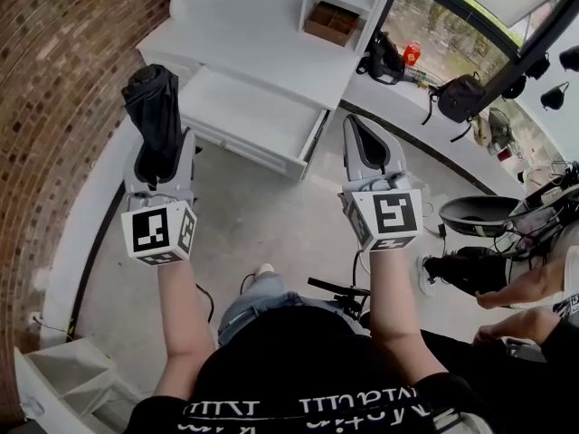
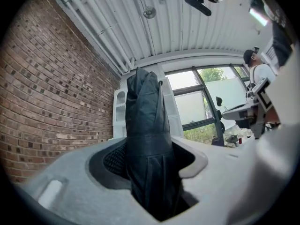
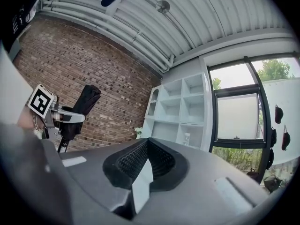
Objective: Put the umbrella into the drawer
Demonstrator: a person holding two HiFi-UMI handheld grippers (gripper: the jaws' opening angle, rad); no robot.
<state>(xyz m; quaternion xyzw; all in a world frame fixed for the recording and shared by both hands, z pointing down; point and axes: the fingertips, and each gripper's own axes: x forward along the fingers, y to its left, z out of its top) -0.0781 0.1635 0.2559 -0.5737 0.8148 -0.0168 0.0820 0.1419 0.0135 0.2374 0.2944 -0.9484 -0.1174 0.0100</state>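
**Left gripper** (image 1: 165, 149), left of centre in the head view. Its jaws are clamped on the folded black umbrella (image 1: 152, 105). The umbrella fills the gap between the ribbed pads and stands up out of them, with its wrapped canopy rising well past the fingertips. In the left gripper view it runs up the middle of the frame.

**Right gripper** (image 1: 355, 127), right of centre. Its jaws are drawn together to a point, and its own view shows the pads meeting with nothing between them. The other gripper and its load appear at the left edge of that view.

**Drawer** (image 1: 258, 111), upper centre. It is pulled open from the front of the white cabinet (image 1: 244, 34), and lies beyond and between the two grippers. The umbrella is at the upper left, beside the drawer's left end and not inside it.

**Surroundings.**
- A brick wall (image 1: 54, 80) runs along the left edge.
- A white shelf unit (image 3: 180, 107) stands to the left of the window (image 3: 236, 116).
- Black bags (image 1: 461, 98) sit on the sill at the upper right.
- The floor (image 1: 262, 215) is grey and spans the centre of the frame.
- Another person's hands (image 1: 525, 289) are at the lower right.
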